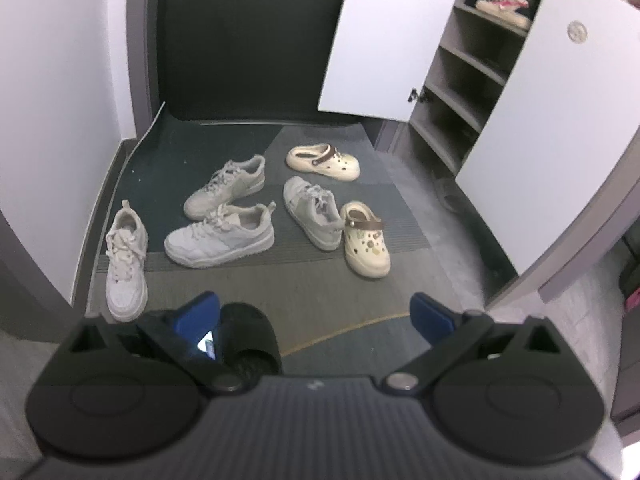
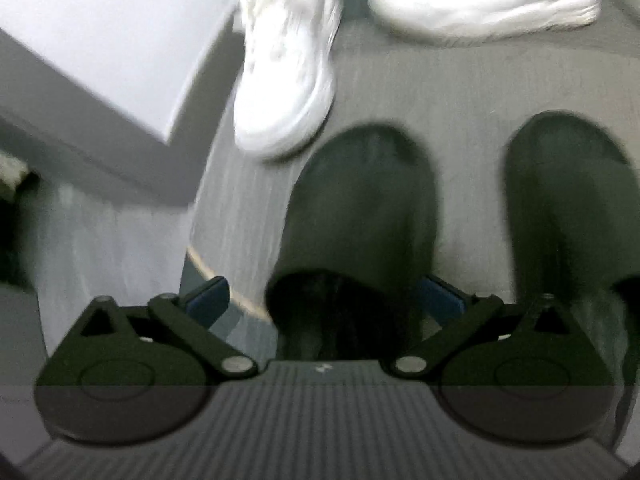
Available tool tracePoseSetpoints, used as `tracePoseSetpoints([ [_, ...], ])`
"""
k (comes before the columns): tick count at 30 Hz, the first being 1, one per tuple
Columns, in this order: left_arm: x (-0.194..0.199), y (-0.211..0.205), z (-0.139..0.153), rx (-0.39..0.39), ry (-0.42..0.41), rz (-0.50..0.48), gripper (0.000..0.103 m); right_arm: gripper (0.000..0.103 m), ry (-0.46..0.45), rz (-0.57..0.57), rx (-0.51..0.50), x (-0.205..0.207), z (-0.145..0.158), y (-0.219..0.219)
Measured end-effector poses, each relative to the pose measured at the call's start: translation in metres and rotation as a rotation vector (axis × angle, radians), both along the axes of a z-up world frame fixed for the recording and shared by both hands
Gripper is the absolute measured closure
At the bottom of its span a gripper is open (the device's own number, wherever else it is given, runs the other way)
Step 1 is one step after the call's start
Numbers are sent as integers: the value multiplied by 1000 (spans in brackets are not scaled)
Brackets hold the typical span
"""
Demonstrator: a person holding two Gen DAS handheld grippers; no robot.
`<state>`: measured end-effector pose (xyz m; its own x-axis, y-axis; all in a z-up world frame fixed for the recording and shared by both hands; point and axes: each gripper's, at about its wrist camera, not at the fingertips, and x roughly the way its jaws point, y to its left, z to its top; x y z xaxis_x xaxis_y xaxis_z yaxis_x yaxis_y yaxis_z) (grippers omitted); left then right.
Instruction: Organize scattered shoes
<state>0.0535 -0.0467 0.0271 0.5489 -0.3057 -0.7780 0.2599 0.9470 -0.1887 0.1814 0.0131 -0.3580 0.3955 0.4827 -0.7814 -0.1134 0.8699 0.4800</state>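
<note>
The right gripper [image 2: 326, 300] stood wide apart astride a black slipper [image 2: 360, 216] on the carpet [image 2: 460, 92], gripping nothing. The left gripper [image 1: 316, 312] hung open above white sneakers [image 1: 220, 236].

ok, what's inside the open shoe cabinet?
One pink and white shoe on the top visible shelf of the cabinet; lower shelves look bare. The right door hides the rest.
</note>
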Motion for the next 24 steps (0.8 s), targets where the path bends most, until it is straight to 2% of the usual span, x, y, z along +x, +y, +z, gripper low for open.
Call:
tracePoseSetpoints([
  [1,-1,0,0,-8,7,0,0,0,-61,-30,24,-17,2,-10],
  [2,-2,0,1,-17,13,0,0,0,-86,-47,27,-29,1,-13],
  [5,-7,1,5,-37,-3,6,0,0,-128,-86,18,-63,-3,-20],
  [9,-13,-2,10,-29,-52,16,0,2,-159,-243,-53,-100,-5,-34],
  [10,-13,-3,9,-27,-47,11,0,7,-162,-250,-71,-103,-6,-35],
  [13,-13,-8,8,-25,-34,0,0,31,-162,-266,-189,-101,-9,-37],
  [17,-14,-12,6,-24,-26,-14,0,32,-196,-329,-213,-85,-10,-53],
  [19,-13,-13,5,-27,-13,-25,0,35,-190,-357,-179,-73,-14,-62],
  [21,-12,-12,4,-31,-6,-28,0,53,-181,-373,-151,-65,-18,-67],
  [22,-11,-10,5,-36,-13,-20,0,65,-161,-359,-132,-54,-27,-70],
  [24,-8,-6,7,-38,-37,7,0,76,-135,-345,-119,-42,-39,-75],
])
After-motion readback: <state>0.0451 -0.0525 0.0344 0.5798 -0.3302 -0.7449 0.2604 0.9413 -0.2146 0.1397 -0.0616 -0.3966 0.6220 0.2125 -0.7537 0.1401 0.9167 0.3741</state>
